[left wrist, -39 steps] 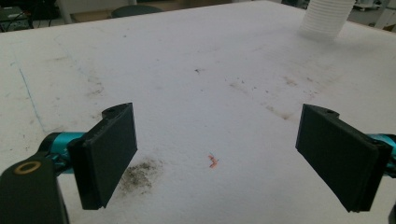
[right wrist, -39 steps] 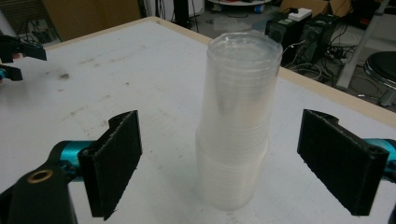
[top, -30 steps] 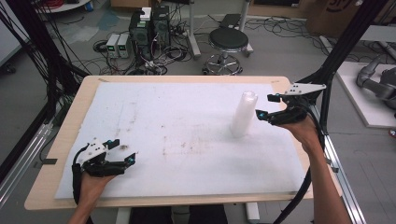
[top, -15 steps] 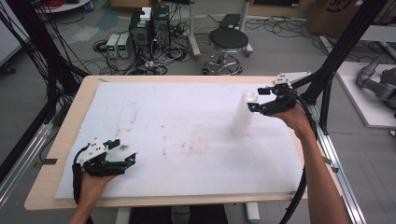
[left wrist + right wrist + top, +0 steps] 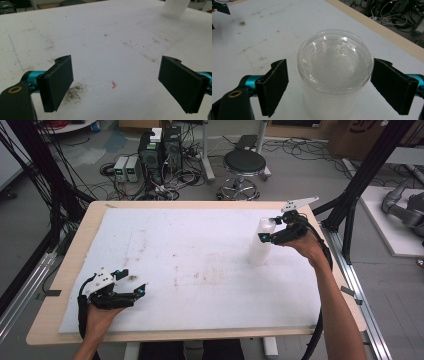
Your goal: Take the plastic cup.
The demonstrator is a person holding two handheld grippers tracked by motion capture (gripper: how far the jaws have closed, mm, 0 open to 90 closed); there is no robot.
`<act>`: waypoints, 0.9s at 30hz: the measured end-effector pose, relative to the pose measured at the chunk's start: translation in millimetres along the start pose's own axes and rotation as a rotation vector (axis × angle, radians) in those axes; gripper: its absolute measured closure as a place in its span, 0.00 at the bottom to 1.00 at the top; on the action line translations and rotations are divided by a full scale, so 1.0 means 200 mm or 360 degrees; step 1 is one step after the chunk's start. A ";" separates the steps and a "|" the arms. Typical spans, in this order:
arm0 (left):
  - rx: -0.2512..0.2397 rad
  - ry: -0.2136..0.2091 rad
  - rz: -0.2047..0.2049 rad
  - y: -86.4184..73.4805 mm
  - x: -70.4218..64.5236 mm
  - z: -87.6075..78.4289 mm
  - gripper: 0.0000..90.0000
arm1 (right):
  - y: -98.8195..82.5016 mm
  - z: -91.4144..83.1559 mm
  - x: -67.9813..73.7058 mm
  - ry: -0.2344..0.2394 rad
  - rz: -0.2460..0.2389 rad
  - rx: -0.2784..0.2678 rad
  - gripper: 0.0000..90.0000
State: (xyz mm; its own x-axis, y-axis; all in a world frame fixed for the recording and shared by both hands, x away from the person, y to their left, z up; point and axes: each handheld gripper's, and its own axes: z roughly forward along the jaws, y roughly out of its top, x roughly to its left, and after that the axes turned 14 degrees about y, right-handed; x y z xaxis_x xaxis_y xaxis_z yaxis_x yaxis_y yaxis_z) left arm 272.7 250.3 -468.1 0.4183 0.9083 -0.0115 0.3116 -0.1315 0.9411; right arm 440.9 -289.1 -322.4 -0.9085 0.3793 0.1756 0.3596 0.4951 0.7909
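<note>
My right tool (image 5: 329, 87) spread either side of lidded translucent plastic cup (image 5: 334, 75), pads not touching, left tool (image 5: 131, 282) spread over white foam surface (image 5: 200, 265).

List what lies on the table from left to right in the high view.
left gripper → stained patch on the white table cover → lidded translucent cup → right gripper, jaws open around the cup's lid

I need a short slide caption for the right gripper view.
Open right gripper straddling a lidded translucent cup on the white table.
</note>
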 end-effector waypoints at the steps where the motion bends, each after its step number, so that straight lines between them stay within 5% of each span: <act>1: 0.0000 0.0001 -0.0001 0.00 0.00 0.00 0.14 | 0.00 0.00 0.00 -0.0003 -0.0001 0.0009 0.16; 27: 0.0002 -0.0002 0.0001 0.00 0.00 0.00 0.14 | 0.00 0.06 -0.02 -0.0027 0.0029 0.0093 0.29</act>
State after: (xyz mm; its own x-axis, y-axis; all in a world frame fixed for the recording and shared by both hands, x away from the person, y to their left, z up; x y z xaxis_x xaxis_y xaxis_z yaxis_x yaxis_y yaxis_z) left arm 272.8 250.2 -468.1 0.4198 0.9076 -0.0114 0.3123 -0.1326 0.9407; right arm 447.4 -281.2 -330.1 -0.8982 0.4014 0.1794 0.3883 0.5327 0.7520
